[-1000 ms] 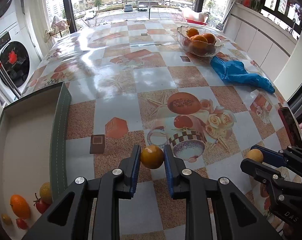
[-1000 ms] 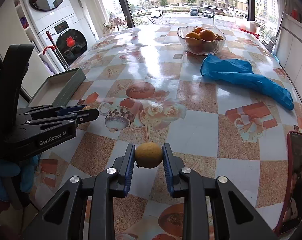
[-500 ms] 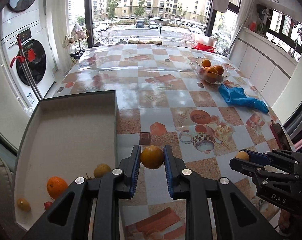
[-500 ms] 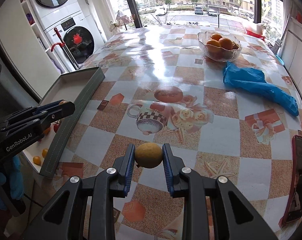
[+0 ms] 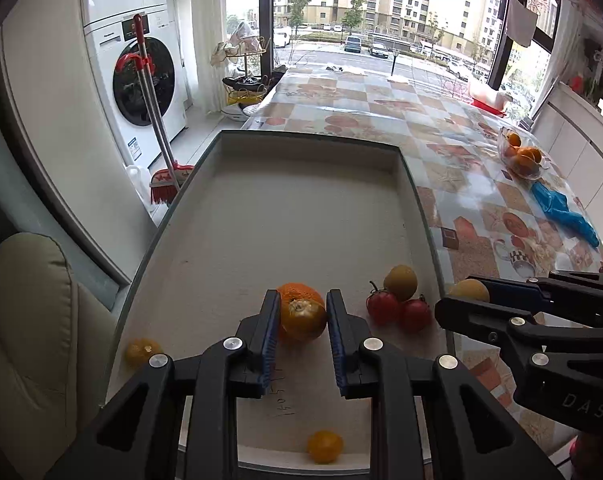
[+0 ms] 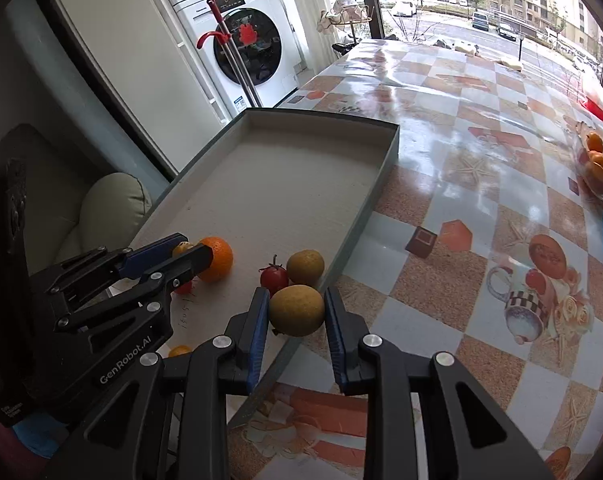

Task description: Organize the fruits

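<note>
Both grippers [image 5: 303, 316] [image 6: 296, 312] clamped on fruit [image 5: 301, 318] [image 6: 296, 310] above tray [image 5: 415, 184]; risk of roll-off past rim or knocking tomatoes [image 5: 397, 312] on release.

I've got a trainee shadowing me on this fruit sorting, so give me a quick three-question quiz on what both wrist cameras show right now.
1. True or false: the left gripper is empty.
2. Which fruit sits between the pads of the right gripper? A) a red tomato B) a yellow-green citrus fruit C) a banana
3. Fill in: the glass bowl of oranges stands on the ____, outside the tray.

Key
1. False: it is shut on a small orange fruit, held over the tray.
2. B: the yellow-green citrus fruit, held above the tray's near right edge.
3. Table, with its patterned cloth.
</note>
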A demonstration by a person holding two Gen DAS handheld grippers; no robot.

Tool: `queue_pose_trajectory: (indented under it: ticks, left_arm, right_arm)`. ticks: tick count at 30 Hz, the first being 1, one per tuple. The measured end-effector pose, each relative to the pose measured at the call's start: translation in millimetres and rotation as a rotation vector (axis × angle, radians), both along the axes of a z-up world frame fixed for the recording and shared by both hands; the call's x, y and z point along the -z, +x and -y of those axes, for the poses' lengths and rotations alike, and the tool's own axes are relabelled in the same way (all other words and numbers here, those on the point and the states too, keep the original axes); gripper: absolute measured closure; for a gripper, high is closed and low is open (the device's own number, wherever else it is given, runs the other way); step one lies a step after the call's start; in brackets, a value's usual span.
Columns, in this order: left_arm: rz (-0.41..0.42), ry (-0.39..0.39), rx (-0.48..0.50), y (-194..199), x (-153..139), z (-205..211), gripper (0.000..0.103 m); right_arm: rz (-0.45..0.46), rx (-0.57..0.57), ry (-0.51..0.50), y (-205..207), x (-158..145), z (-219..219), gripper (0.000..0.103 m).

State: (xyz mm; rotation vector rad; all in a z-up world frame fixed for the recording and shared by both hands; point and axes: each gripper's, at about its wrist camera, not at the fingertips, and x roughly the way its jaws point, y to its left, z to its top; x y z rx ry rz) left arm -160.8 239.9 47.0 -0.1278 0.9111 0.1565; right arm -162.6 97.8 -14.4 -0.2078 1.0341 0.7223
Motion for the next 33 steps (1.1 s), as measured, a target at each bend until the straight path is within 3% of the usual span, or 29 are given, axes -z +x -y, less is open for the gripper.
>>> queue_pose_trajectory:
  ticks: [3,5,7,9,11,12,13,21,33]
  left_arm:
    - [-0.004,0.005,0.002,-3,6,-3,0.077]
    - [-0.004,0.024,-0.013,-6,8,-6,0.066]
    - [0.007,0.045,-0.065,-9,8,-13,0.03]
    - [0.033,0.012,-0.093,-14,7,-23,0.022]
    - [0.016,-0.029,-0.093,-14,10,-30,0.021]
    - [0.004,-0.034,-0.092,-13,11,-31,0.018]
    - [-0.003,-0.027,-0.096,-13,13,-31,0.001]
    - [-0.05,0.046,-0.111,-12,14,-25,0.0]
    - [-0.046,0.058,-0.127,-20,11,-30,0.0]
  right_arm:
    - [0.016,-0.025,-0.048,-2,4,-15,0.069]
    - [0.044,-0.021,-0.076,-4,2,-19,0.061]
    - [0.062,-0.009,-0.086,-2,-2,-17,0.06]
    - [0.065,0.006,-0.078,2,-7,-12,0.048]
    - [0.089,0.025,-0.088,3,-12,-11,0.019]
    - [0.097,0.027,-0.09,3,-14,-11,0.019]
    - [0.099,0.027,-0.094,3,-15,-11,0.019]
    - [0.112,0.042,-0.179,3,-15,-21,0.016]
    - [0.12,0.038,-0.221,1,-11,-24,0.016]
